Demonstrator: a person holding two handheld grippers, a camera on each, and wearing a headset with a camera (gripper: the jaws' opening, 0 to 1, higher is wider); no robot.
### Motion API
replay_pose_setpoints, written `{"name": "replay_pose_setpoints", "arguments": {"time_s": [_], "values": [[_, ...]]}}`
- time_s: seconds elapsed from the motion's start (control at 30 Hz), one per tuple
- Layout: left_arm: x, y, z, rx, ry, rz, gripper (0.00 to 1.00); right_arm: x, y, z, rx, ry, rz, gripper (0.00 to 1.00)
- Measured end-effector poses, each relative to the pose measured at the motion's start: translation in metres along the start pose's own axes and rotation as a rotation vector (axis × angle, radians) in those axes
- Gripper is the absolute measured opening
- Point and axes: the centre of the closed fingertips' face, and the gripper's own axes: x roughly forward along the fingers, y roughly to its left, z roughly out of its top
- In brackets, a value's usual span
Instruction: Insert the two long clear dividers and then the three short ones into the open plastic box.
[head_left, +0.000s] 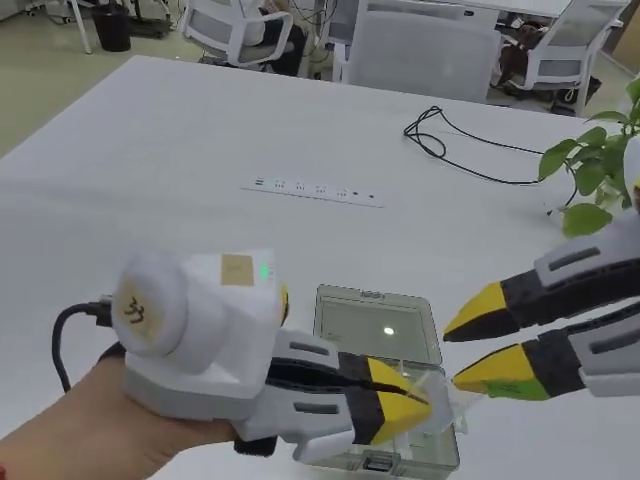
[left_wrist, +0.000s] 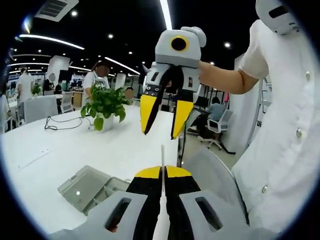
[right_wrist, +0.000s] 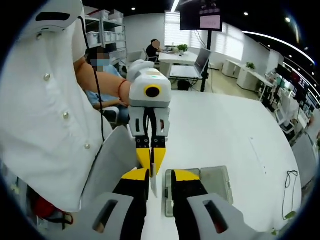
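Observation:
The open clear plastic box (head_left: 350, 458) lies on the white table, its lid (head_left: 375, 325) folded back flat. My left gripper (head_left: 420, 400) hovers over the box, shut on a clear divider (head_left: 450, 398) that sticks out past its yellow tips. In the left gripper view the divider (left_wrist: 162, 160) stands edge-on between the shut jaws. My right gripper (head_left: 462, 350) faces it from the right, open, with its tips just above and beside the divider's free end. In the right gripper view the divider (right_wrist: 154, 186) sits between my own open jaws.
A white power strip (head_left: 312, 188) lies mid-table, with a black cable (head_left: 450, 140) beyond it. A potted plant (head_left: 590, 170) stands at the right edge. Office chairs (head_left: 420, 55) line the far side. The person's white shirt (right_wrist: 45, 100) is close behind the grippers.

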Motion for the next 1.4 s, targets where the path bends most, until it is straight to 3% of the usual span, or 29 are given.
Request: {"name": "replay_pose_setpoints", "arguments": {"time_s": [0.27, 0.6, 0.97, 1.4], "values": [[-0.003, -0.003, 0.0, 0.041, 0.004, -0.009, 0.0, 0.011, 0.008, 0.001, -0.004, 0.02, 0.066, 0.16], [-0.008, -0.002, 0.004, 0.051, -0.022, 0.005, 0.0, 0.019, 0.021, -0.004, -0.016, 0.062, 0.138, 0.08], [-0.011, -0.005, 0.005, 0.055, -0.034, 0.01, 0.0, 0.021, 0.027, -0.005, -0.042, 0.073, 0.17, 0.03], [-0.012, -0.006, 0.003, 0.057, -0.032, 0.02, 0.0, 0.022, 0.029, -0.006, -0.046, 0.072, 0.169, 0.03]]}}
